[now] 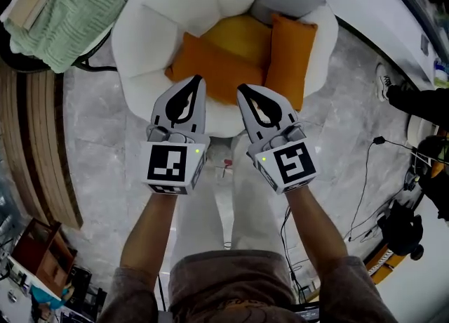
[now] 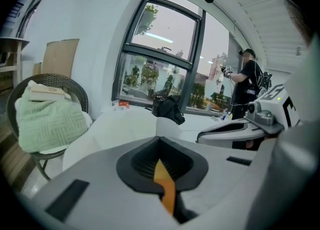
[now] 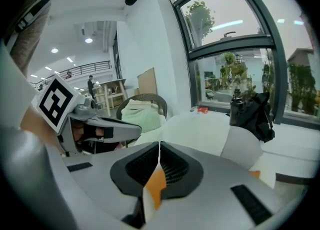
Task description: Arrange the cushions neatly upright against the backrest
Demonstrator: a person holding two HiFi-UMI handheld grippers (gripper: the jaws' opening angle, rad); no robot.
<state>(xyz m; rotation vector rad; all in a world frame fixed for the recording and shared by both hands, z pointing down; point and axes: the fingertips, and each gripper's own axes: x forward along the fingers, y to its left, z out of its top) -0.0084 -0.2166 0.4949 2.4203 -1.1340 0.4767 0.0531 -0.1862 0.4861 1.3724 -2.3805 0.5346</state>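
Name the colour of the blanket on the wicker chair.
The folded blanket is pale green; left gripper view.

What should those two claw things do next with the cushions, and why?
Probably open the left gripper, shut and empty now, and lower it to the dark orange cushion, which seems to lie slumped in the white armchair rather than upright against its backrest.

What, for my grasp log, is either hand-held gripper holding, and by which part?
Nothing: left hand-held gripper and right hand-held gripper are both shut, empty.
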